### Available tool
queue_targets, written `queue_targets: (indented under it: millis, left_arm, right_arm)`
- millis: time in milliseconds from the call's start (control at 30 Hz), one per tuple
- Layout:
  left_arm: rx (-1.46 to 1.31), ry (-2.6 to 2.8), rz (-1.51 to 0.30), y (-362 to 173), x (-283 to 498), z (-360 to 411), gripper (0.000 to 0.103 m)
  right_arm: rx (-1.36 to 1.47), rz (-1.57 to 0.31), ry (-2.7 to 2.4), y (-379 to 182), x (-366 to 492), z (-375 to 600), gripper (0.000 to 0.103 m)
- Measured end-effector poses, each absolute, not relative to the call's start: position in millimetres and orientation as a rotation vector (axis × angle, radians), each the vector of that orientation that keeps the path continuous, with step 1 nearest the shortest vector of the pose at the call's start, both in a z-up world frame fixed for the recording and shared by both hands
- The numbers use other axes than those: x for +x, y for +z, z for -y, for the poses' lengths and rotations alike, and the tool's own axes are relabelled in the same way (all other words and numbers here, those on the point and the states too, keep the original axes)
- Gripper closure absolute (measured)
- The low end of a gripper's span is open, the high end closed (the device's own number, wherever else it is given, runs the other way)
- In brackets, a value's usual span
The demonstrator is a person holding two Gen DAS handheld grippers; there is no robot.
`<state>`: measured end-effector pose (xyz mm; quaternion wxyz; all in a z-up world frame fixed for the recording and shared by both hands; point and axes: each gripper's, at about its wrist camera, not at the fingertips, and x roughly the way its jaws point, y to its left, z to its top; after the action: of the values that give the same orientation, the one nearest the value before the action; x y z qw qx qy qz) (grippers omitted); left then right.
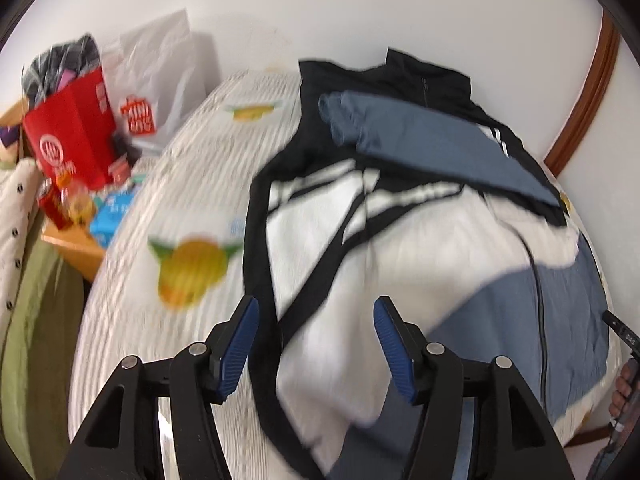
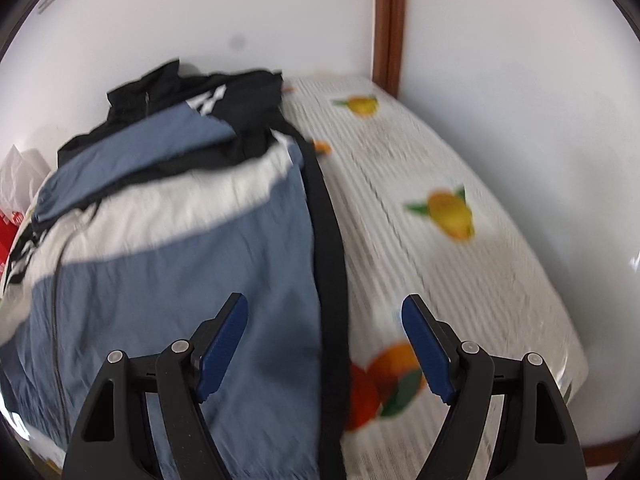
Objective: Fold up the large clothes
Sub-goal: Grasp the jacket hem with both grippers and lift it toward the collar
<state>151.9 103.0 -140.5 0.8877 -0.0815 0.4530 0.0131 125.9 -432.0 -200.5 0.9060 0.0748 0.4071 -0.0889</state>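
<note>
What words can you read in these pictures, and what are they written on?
"MINI": red print on the white plastic bag by the wall; the line beneath it is too blurred to read.
Red paper bag: a white round logo and characters, too blurred to read.
Blue packet: print too blurred.
Jacket: white marks only, no readable words.

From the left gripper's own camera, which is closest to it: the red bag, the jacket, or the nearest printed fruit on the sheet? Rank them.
1. jacket: right between the left gripper fingers.
2. printed fruit: just left, on the sheet.
3. red bag: far left, off the bed.
</note>
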Motion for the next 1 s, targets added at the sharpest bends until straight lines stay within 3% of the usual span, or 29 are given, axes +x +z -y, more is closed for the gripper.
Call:
queue_targets:
  millis: [333, 433, 467, 533, 600, 667, 1000]
  left_arm:
    - [-0.169, -0.015, -0.974, -173, 107, -95, 0.044]
    - [-0.150, -0.009, -0.967, -174, 109, -85, 0.044]
    - [-0.141, 0.001, -0.966, -174, 109, -83, 0.044]
    - [-0.112, 0.015, -0.959, -174, 110, -78, 0.057]
    - [-0.104, 0.004, -0.961, -173, 111, -77, 0.081]
    - [-0.145, -0.021, -0.966, -171, 109, -81, 0.093]
    - [-0.180, -0.047, -0.876, -137, 68, -100, 0.095]
  right_arm:
    - [0.163, -0.810, -0.144, -231, 107, 418, 0.024]
    - [0.138, -0.801, -0.155, -232, 111, 409, 0.030]
    - [0.126, -0.800, -0.158, -231, 112, 405, 0.036]
    - [0.112, -0.796, -0.149, -229, 113, 399, 0.048]
    - [0.104, -0.802, -0.141, -227, 112, 394, 0.075]
    - [0.111, -0.819, -0.111, -225, 111, 393, 0.095]
    - [0.178, -0.749, -0.009, -193, 56, 402, 0.098]
